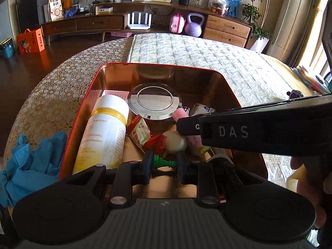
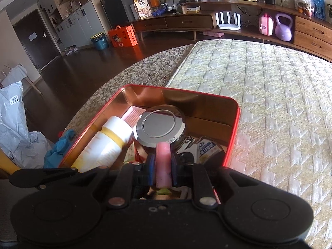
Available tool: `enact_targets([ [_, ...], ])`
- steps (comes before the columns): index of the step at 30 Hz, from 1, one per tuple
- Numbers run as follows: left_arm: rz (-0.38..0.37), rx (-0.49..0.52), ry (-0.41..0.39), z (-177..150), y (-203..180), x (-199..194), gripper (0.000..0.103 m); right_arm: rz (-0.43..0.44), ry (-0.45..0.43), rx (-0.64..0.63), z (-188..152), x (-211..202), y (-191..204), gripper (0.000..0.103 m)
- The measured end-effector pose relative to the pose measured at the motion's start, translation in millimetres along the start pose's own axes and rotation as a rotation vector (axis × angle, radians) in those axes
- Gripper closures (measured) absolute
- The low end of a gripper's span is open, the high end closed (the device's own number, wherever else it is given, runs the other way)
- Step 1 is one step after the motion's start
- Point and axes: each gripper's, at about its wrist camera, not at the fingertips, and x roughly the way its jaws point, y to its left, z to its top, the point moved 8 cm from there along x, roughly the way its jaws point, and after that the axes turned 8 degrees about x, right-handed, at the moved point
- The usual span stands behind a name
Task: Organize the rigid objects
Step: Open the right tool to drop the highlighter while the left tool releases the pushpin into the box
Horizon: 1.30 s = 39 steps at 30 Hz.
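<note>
Over the red tin (image 1: 83,112), the left tool (image 1: 162,167) clamps a green chess piece (image 1: 164,161); the right tool (image 2: 162,171) clamps a pink tube (image 2: 163,166) beside the round metal lid (image 2: 158,127) inside.

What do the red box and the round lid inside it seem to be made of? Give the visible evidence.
Red box: probably tinplate, since its inner walls are glossy, coppery and reflective.
Round lid: likely polished metal, perhaps chromed plastic, given its mirror-bright silver rings.

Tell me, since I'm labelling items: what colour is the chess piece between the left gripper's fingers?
Green: the chess piece shows best in the left wrist view.
</note>
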Motion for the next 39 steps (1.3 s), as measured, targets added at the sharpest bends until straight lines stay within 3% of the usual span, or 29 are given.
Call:
enact_targets([
  [13,0.030,0.015,0.034,0.0,-1.7,2.7,0.078,0.029,-0.041,0.057,-1.0,-37.8,-7.4,0.074],
  [27,0.049,0.008,-0.017,0.1,-6.6,-29.7,0.077,0.073,-0.099,0.022,-21.4,-85.7,1.2,0.063],
  [34,0.049,0.016,-0.045,-0.5,-17.3,-49.8,0.076,0.059,-0.148,0.000,-35.2,-114.5,0.4,0.053],
  [39,0.033,0.016,-0.057,-1.4,-30.6,-61.3,0.076,-0.004,-0.178,-0.012,-45.9,-132.2,-5.9,0.046],
])
